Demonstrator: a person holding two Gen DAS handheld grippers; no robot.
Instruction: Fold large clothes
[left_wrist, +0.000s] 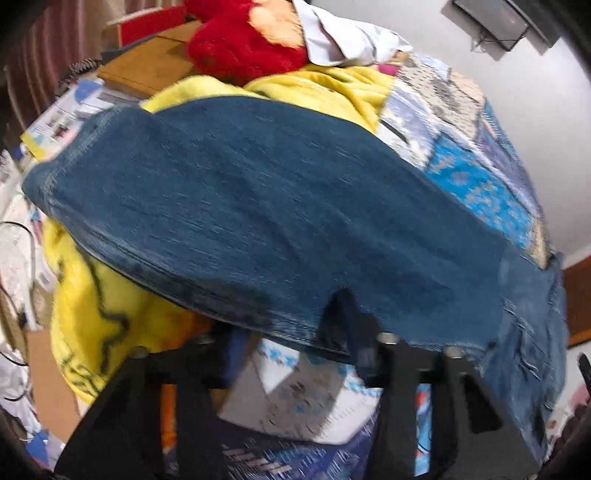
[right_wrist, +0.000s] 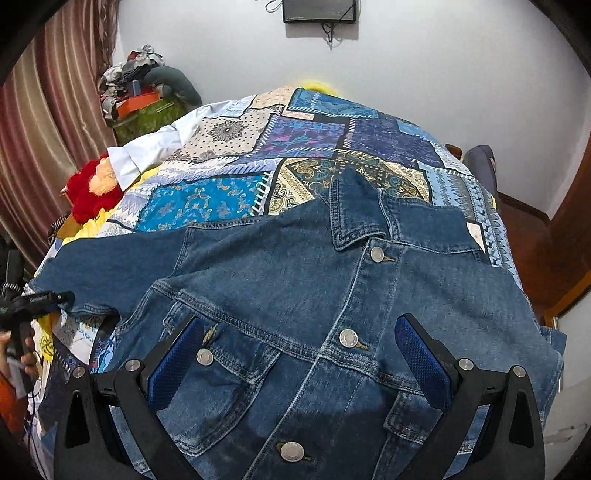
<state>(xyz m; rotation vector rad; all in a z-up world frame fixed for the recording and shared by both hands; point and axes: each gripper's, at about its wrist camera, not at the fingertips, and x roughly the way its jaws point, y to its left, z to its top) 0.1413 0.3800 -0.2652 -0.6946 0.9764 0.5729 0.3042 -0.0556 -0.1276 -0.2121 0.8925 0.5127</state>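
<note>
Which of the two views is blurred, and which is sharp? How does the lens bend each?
Left wrist view: motion-blurred, the denim sleeve smeared. Right wrist view: sharp, the jacket's stitching and buttons crisp. Both: fisheye, the bedspread bulging, corners dark.

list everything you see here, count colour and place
denim jacket: one, blue, laid front up on the bed, collar toward the wall
patchwork bedspread: one, blue, cream and purple, covering the bed
yellow blanket: one, along the bed's left edge, partly under the sleeve
red plush toy: one, left edge of the bed
white shirt: one, beside the plush toy
curtain: one, striped pink-brown, far left
wall screen: one, dark, on the white wall
left gripper: one, black, fingers at the sleeve's hem
right gripper: one, black with blue pads, fingers spread over the jacket front
</note>
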